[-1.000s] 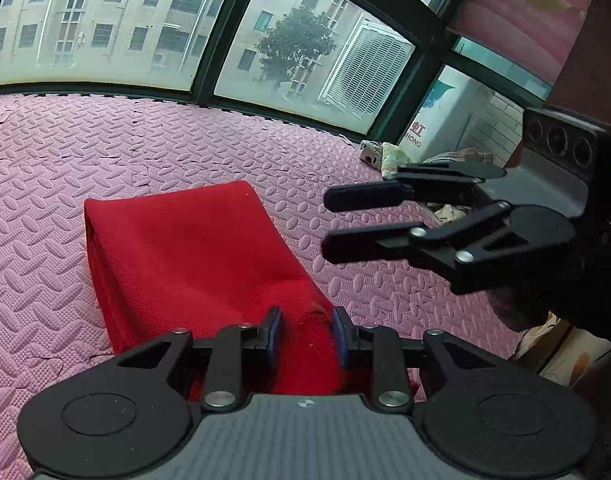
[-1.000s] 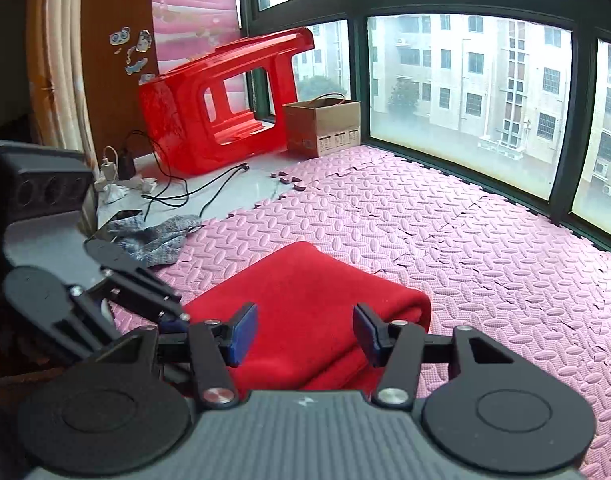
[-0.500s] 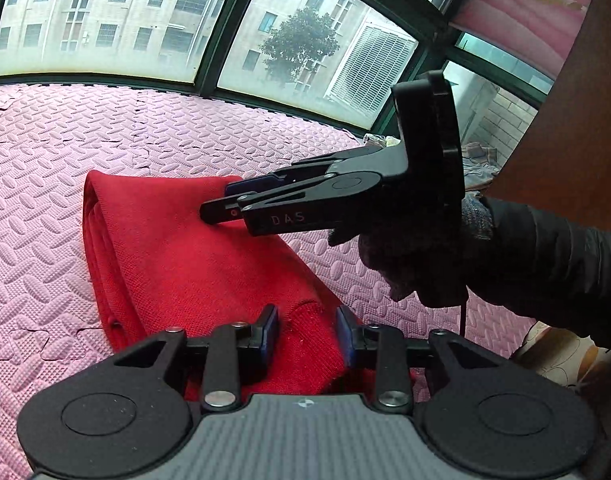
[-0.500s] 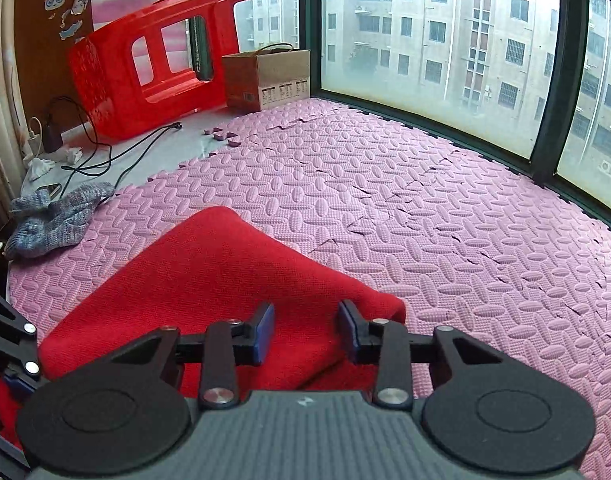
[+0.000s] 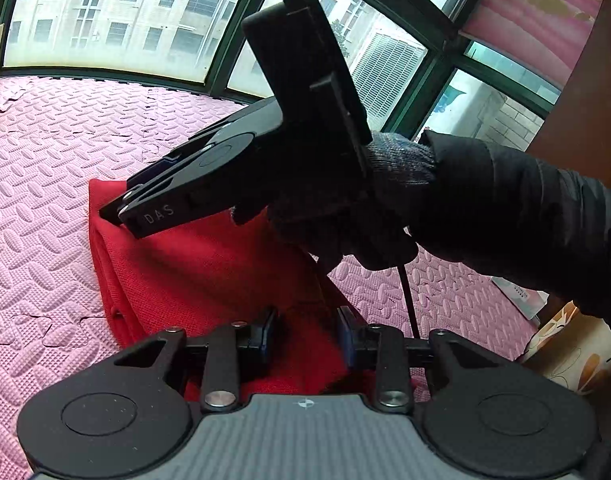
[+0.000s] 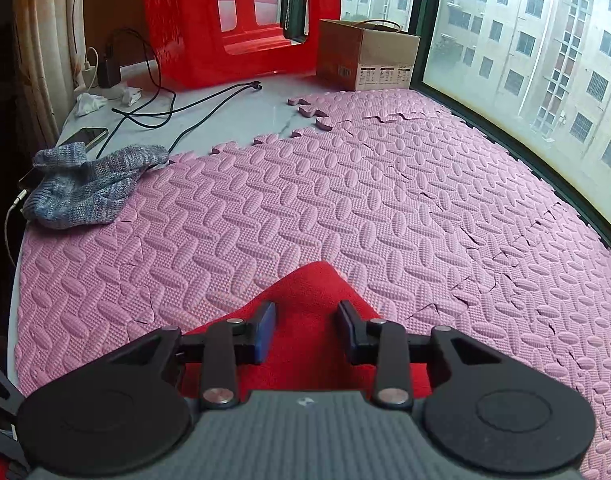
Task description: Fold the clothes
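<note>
A red garment [image 5: 193,268] lies folded on the pink foam mat [image 5: 37,184]. My left gripper [image 5: 305,334] is open, with the garment's near end between its fingers. My right gripper [image 5: 113,210] reaches across the cloth to its far corner, held by a gloved hand [image 5: 397,160]. In the right wrist view the right gripper [image 6: 305,334] is open, and the far corner of the red garment [image 6: 311,296] lies between and under its fingers.
A grey knit garment [image 6: 85,184] lies at the mat's left edge. A red plastic stool [image 6: 233,20], a cardboard box [image 6: 365,56], cables [image 6: 193,104] and a phone [image 6: 91,136] sit on the white floor beyond. Windows [image 5: 117,20] bound the far side.
My right gripper has moved forward over the garment to its far corner, and its view now looks past the cloth. The left gripper has stayed at the near end.
</note>
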Tool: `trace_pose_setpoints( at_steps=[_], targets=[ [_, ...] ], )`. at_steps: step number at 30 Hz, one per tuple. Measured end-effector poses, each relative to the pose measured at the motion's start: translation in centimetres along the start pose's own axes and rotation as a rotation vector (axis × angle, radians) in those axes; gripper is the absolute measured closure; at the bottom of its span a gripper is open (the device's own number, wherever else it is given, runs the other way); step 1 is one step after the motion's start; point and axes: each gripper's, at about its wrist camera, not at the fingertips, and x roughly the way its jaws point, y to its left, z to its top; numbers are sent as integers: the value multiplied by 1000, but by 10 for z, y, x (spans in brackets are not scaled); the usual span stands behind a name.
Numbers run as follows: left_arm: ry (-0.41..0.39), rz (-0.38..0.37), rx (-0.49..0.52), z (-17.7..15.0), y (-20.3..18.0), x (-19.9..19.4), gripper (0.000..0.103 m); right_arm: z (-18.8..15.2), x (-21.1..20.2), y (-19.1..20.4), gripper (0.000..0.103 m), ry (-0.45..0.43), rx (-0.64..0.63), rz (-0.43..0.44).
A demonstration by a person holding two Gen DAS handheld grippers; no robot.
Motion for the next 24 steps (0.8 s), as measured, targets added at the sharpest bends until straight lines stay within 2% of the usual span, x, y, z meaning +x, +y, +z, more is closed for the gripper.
trace_pose_setpoints(
  at_steps=[5,10,16,20,22,24],
  targets=[
    [-3,-5,14,-1,0,-1,68,-6,-31,-18,68,-32,80,12],
    [-6,-1,16,-2,-1,-2,68,-43,-73,-25,68,-58,125,-16],
    [-4,26,53,-5,-8,1,68,-83,-83,-16,68,-25,99,-45],
    [-11,39,59,-4,-12,-2,67,-69,-93,-25,68,-74,116,-43],
    [-22,36,55,-2,-14,-9,59,-62,-95,-31,67,-98,130,-46],
    [-36,30,52,-1,-17,-19,54,-48,-87,-46,64,-115,197,-42]
  ],
)
